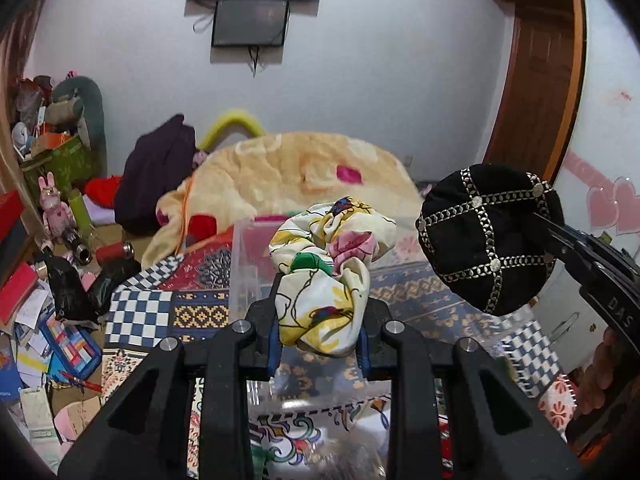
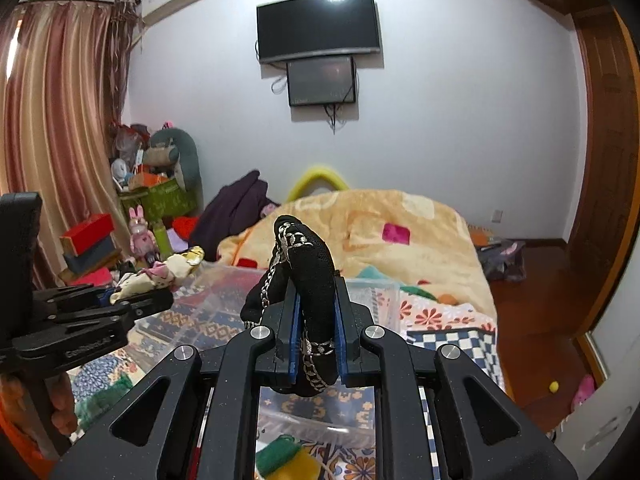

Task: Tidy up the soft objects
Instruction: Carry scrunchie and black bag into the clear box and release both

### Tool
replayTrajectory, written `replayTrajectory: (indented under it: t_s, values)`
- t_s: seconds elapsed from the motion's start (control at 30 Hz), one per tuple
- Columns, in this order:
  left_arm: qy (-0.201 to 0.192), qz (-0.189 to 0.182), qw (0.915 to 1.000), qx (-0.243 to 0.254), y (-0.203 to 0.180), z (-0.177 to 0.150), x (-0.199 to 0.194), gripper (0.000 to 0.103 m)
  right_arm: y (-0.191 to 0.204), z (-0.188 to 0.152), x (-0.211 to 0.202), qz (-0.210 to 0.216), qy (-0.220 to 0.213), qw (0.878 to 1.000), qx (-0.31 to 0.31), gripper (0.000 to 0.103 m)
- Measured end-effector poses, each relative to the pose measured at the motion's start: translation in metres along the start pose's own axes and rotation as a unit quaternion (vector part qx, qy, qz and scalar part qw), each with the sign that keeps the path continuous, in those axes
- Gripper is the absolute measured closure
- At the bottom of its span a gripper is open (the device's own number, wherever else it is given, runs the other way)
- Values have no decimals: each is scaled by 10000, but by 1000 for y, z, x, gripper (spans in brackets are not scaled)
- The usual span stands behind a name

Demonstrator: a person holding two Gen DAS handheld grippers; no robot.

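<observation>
My left gripper [image 1: 319, 330] is shut on a bunched floral cloth [image 1: 328, 276], cream with yellow, pink and green print, held up over a clear plastic bin [image 1: 244, 264] on the patterned bedspread. The same cloth [image 2: 160, 276] and left gripper [image 2: 116, 298] show at the left of the right wrist view. My right gripper [image 2: 316, 344] is shut on a black cap with silver chain trim [image 2: 308, 272], pinched edge-on between the blue pads. In the left wrist view that black cap [image 1: 486, 236] hangs at the right, held by the right gripper [image 1: 550, 240].
A fluffy peach blanket [image 2: 380, 232] covers the bed's far end, with a dark purple garment [image 2: 236, 212] beside it. Toys, boxes and papers clutter the floor at left [image 1: 48, 312]. A screen [image 2: 318, 26] hangs on the wall; a wooden door [image 2: 604, 152] stands at right.
</observation>
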State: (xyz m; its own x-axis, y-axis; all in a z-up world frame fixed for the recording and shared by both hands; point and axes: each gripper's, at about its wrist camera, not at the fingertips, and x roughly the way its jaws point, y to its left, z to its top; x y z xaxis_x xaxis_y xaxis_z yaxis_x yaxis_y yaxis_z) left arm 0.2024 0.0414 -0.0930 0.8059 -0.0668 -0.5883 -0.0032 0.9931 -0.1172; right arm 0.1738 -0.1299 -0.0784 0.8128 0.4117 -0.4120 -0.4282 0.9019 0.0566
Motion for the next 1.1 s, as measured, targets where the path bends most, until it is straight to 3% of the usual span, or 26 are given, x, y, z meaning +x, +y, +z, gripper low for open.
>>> replayTrajectory:
  t_s: [0.33,0.47,0.6,0.73,0.9,1.1]
  values:
    - [634,166,9974,308,-11,-4,47,72,-9,-13,36,91,813,9966,52,90]
    - [753,182,9961,413,-14,-9,54,51,-9,-17,43,91,1056,9944,25,87]
    - [729,207,9959,502,-17,-10,52,43,-8,-18,45,82,1187,9929,-14,86]
    - [626,184,9964,541,-19,-9,43,35,-10,-17,44,113,1272,9918,-36,78]
    - [414,101,9979,484,-18,-5,23,27,-9,-8,31,67,1060,9943,-74,55]
    - [68,2,9992,402,-15,2,-12,21,-9,4,3,103,687,9975,-133,47]
